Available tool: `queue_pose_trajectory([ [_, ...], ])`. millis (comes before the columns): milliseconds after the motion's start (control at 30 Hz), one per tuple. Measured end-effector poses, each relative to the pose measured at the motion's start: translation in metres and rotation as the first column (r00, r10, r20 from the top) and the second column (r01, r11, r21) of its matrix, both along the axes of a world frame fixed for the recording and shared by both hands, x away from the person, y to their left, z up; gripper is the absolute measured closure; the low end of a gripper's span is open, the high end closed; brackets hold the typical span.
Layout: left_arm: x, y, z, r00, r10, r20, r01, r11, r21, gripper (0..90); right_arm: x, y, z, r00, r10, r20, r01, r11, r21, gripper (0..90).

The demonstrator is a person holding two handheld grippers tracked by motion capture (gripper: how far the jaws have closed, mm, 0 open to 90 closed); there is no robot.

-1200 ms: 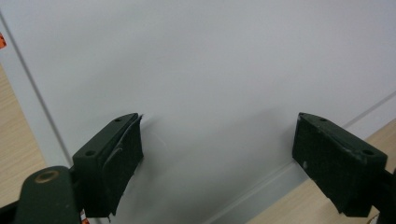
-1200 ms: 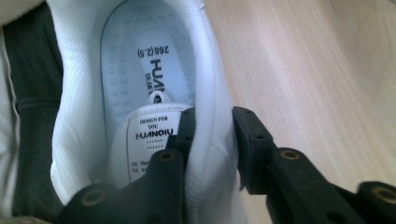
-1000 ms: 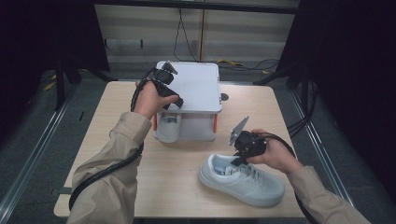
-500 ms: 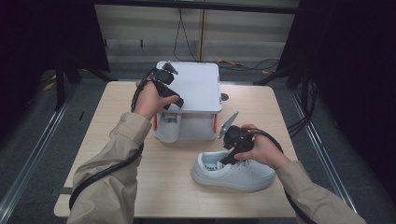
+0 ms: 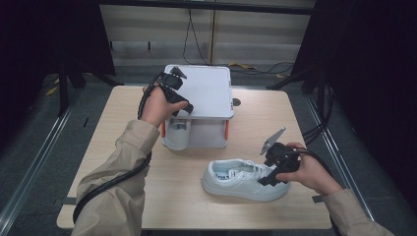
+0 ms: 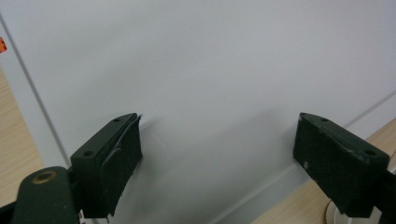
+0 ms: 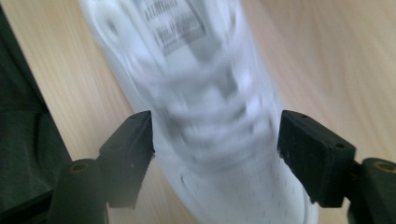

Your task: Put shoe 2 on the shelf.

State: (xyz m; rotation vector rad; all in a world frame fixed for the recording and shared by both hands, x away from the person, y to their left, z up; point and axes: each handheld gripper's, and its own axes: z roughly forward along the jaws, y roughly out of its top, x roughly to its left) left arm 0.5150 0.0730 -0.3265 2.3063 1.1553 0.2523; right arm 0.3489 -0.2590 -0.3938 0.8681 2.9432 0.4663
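A white sneaker (image 5: 236, 181) lies on the wooden table (image 5: 123, 147), heel to the left and toe to the right. My right gripper (image 5: 269, 176) hovers over its toe end. In the right gripper view the blurred sneaker (image 7: 210, 93) runs between and below the jaws of the right gripper (image 7: 217, 126). Those jaws have just been opening and now stand wide without pressing on it. My left gripper (image 5: 174, 91) rests over the flat top of a white box (image 5: 206, 91). The left gripper (image 6: 219, 126) is open, with only the box top (image 6: 210, 60) between its jaws.
A second white shoe (image 5: 176, 135) sits in the open space under the box top, at its front left. Orange fittings (image 5: 226, 130) mark the box's front. Cables run behind the table, and dark curtains hang on both sides.
The sneaker slid a little to the left, then my right gripper drew back to the right, toward the toe. The left hand stayed on the box.
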Motion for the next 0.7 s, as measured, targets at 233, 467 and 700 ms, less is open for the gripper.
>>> queue_pose_trajectory([
  [233,0.001,-0.001,0.001,1.0000,0.002,-0.008,-0.002,1.0000,0.004,14.9,-0.010,-0.025,-0.020,0.9969,-0.071,0.034,0.072,0.997,-0.026,15.6],
  [467,0.001,-0.002,0.001,0.9999,0.004,-0.011,-0.004,1.0000,0.008,14.7,0.004,-0.030,-0.020,0.9964,-0.082,0.022,0.083,0.995,-0.060,15.4],
  [700,0.001,-0.002,0.001,1.0000,0.000,-0.009,0.000,1.0000,0.005,14.5,0.034,-0.046,-0.019,0.9822,-0.169,0.082,0.174,0.984,-0.048,21.6],
])
